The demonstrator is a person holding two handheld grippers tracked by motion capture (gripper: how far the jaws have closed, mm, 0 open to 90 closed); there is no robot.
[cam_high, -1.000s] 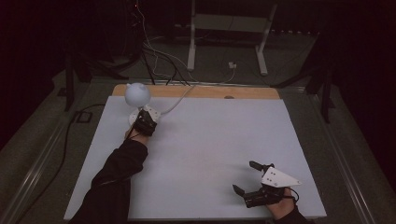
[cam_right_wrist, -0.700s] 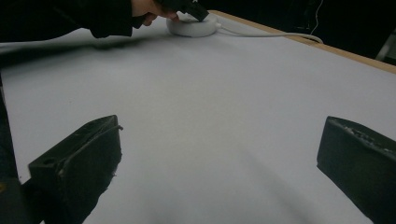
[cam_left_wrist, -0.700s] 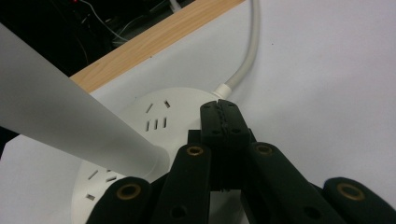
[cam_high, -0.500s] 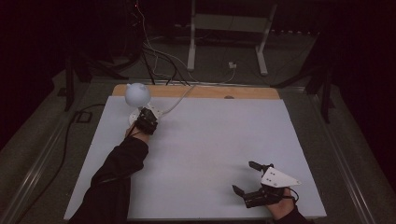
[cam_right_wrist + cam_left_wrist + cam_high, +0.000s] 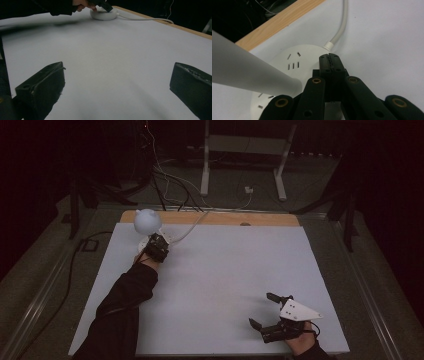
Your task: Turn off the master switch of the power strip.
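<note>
A round white socket base (image 5: 294, 60) with plug slots lies at the table's far left, with a white cable (image 5: 339, 30) running off toward the back. A white ball-shaped top (image 5: 147, 221) stands over the base (image 5: 148, 241) on a tapering white stem (image 5: 244, 67). My left gripper (image 5: 328, 58) is shut with nothing between its jaws, its tips resting on the base's top beside the cable outlet; the high view has it (image 5: 157, 247) just right of the base. My right gripper (image 5: 261, 309) lies near the front right edge, open and holding nothing (image 5: 117, 87).
The white table top (image 5: 230, 270) has a wooden strip (image 5: 220, 218) along its far edge. Behind the table are loose cables (image 5: 165, 180) and a white stand (image 5: 240, 150) on the floor. In the right gripper view the base (image 5: 103, 13) lies far off.
</note>
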